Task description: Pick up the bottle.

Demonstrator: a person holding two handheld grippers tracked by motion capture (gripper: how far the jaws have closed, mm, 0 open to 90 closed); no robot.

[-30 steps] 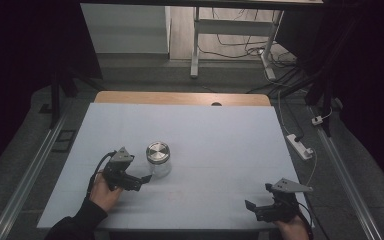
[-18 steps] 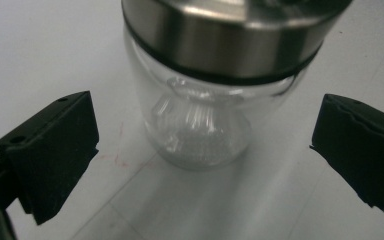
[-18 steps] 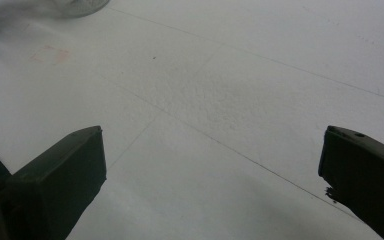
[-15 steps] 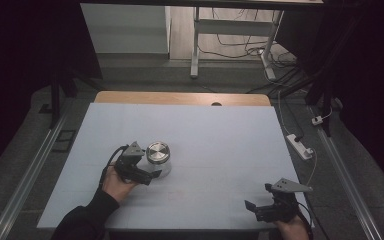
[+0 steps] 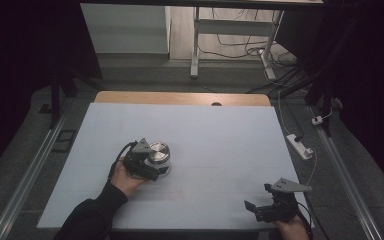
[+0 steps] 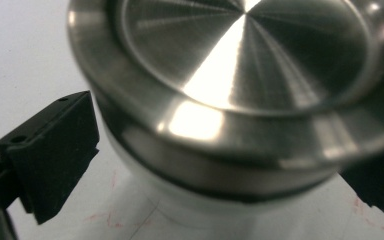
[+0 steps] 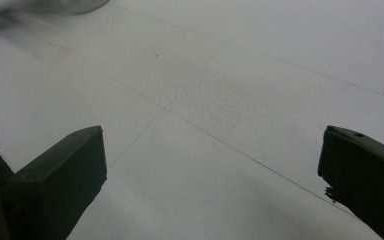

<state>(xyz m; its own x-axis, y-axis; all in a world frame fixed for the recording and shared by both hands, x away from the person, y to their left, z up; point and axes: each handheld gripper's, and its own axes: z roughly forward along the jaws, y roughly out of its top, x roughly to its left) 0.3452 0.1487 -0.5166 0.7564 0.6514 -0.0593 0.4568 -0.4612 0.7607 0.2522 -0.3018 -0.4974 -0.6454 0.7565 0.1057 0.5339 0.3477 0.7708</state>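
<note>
The jar (image 5: pixel 158 156), with its steel lid (image 6: pixel 240 65), stood on the counter (image 5: pixel 220 135) left of centre. The left gripper (image 5: pixel 152 167) was around it, jaws spread to either side of the glass just under the lid, not yet pressing it. The right gripper (image 5: pixel 260 210) rested at the counter's near right corner, well apart, its jaws wide and holding nothing.
</note>
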